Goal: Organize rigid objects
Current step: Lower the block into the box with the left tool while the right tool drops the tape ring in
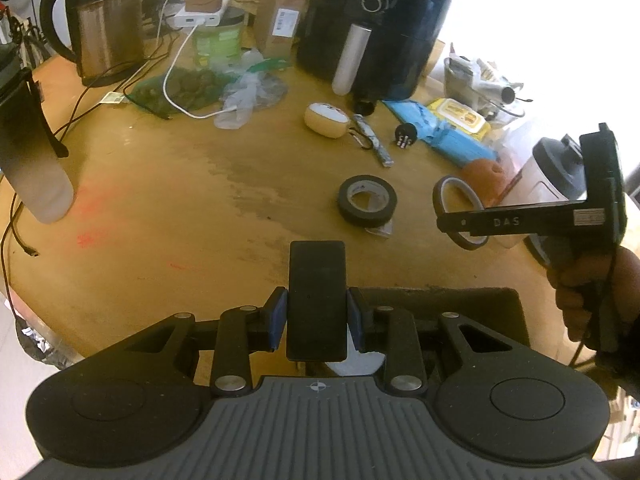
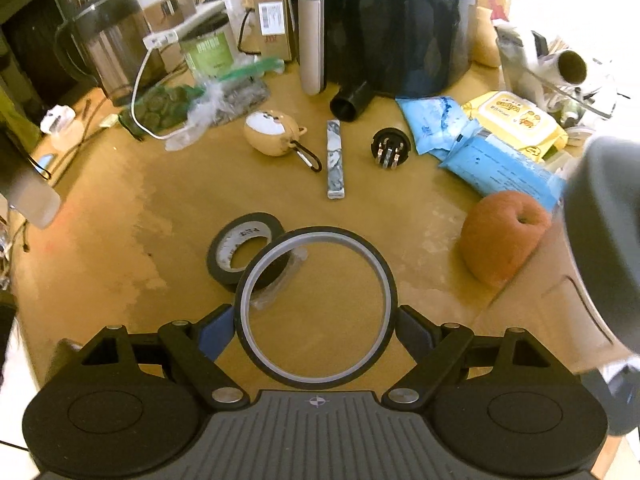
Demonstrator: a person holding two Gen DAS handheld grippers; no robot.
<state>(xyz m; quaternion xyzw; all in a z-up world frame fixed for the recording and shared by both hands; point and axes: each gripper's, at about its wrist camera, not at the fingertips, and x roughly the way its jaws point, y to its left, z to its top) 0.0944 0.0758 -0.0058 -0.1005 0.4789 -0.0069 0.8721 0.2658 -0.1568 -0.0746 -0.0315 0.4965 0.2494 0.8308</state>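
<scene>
Spreading out ahead of both grippers, the tan worktop (image 1: 168,200) carries everything. Far ahead of the left gripper (image 1: 317,312) stands the black air fryer (image 1: 376,24), with the steel kettle (image 1: 104,28) far ahead to its left. Near the right gripper (image 2: 316,320), ahead and to its right, lies a brown bun-like lump (image 2: 500,236). Just ahead of it and slightly left, a black tape roll (image 2: 244,248) lies flat on the worktop. The right gripper's pads press on the two sides of a thin ring of tape (image 2: 280,256), which is held clear of the worktop and overlaps the black roll in that view. The left gripper is clamped tight on a flat black rectangular block (image 1: 317,300) that juts forward between its pads.
</scene>
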